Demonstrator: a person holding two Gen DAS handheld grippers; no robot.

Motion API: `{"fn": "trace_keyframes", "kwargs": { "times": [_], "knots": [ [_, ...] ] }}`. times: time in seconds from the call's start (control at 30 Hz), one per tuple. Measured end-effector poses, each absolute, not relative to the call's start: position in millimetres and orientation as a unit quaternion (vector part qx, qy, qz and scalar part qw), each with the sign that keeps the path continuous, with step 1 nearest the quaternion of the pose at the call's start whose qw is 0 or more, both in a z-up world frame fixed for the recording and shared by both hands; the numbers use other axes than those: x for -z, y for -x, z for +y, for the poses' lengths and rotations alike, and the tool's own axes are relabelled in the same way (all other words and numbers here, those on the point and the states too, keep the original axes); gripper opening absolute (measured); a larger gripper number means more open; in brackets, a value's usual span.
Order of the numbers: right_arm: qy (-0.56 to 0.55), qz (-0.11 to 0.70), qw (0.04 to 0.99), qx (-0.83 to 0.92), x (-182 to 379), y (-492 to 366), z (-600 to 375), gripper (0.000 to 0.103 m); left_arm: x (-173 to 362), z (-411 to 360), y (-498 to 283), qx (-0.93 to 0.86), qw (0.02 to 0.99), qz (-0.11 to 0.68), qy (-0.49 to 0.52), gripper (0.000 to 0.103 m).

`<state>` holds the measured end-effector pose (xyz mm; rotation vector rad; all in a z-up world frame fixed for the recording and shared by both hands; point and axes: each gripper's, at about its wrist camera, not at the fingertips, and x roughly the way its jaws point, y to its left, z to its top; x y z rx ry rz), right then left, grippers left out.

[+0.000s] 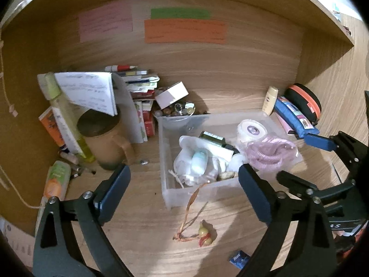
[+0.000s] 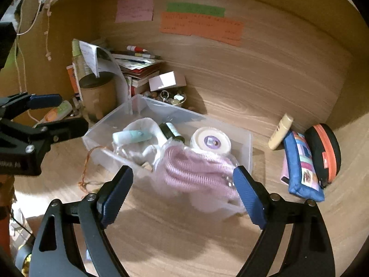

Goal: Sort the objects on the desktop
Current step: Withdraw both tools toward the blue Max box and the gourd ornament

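A clear plastic bin (image 1: 166,161) (image 2: 246,143) sits mid-desk. It holds a white cloth bundle (image 1: 196,161), a dark bottle (image 1: 212,137), a round white tub (image 1: 251,129) (image 2: 211,141) and a pink coiled item in a clear bag (image 1: 269,152) (image 2: 196,170), blurred, draped over the bin's near right corner. My left gripper (image 1: 184,184) is open and empty over the bin's front edge. My right gripper (image 2: 183,189) is open with the pink bag between its fingers, not clamped. A small gourd charm with orange string (image 1: 204,232) lies in front of the bin.
A brown mug (image 1: 106,138), notepad (image 1: 90,90), tubes and stacked booklets crowd the back left. A bowl of beads (image 1: 177,109) with a white box stands behind the bin. A cream bottle (image 2: 280,131), blue pouch (image 2: 302,166) and black-orange case (image 2: 322,150) lie at right.
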<state>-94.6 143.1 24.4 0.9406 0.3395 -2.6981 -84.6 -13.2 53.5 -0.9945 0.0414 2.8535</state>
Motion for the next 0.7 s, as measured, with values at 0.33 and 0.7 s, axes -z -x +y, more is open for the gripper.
{"fn": "trace_keyframes", "kwargs": {
  "times": [0.33, 0.7],
  "knots": [
    [-0.346, 0.124, 0.153, 0.917, -0.4, 56.8, 135.5, 0.087, -41.4, -23.5, 58.3, -0.938, 0.037, 0.022, 0.344, 0.099],
    [-0.371, 0.127, 0.233, 0.89, 43.7, 20.0, 107.6, 0.085, 4.1, -45.1, 40.7, -0.919, 0.034, 0.007, 0.393, 0.099]
  ]
}}
